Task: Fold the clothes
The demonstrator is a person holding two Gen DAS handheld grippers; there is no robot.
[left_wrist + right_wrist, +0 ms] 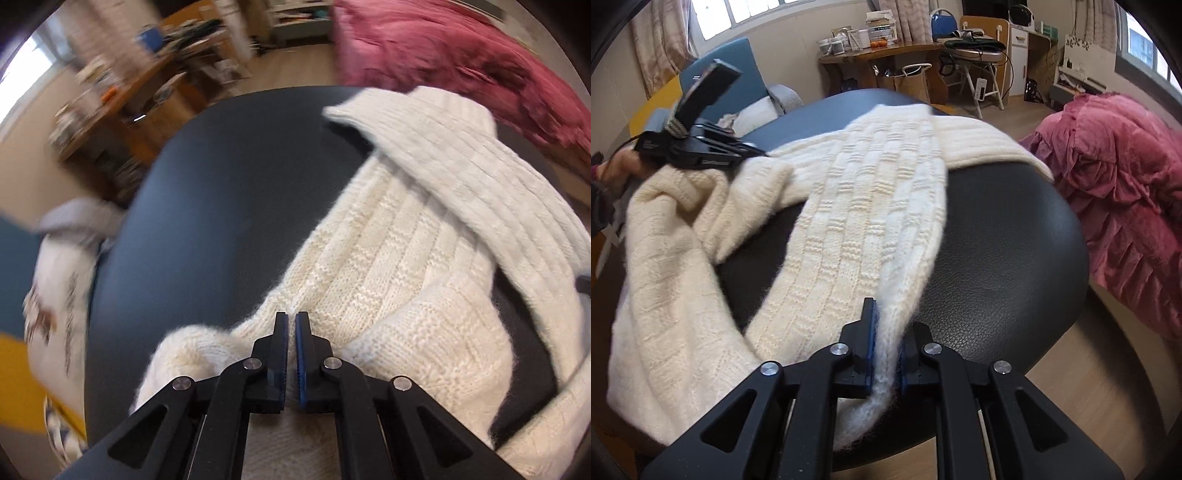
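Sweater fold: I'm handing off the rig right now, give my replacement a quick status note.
Right hand-held gripper: shut on the sweater's edge at the near rim of the black table.
Left hand-held gripper: jaws shut over the knit; whether they pinch any is unclear.
Sweater: cream knit, spread rumpled across the table, one sleeve lying over the body.
Done: hold taken; no neat fold yet.
Left: flatten it, fold sleeves in, fold the body.

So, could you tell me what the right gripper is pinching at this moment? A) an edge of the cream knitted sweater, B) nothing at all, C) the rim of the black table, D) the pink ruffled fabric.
A: in the right wrist view the right gripper has its jaws closed on a folded edge of the cream knitted sweater.
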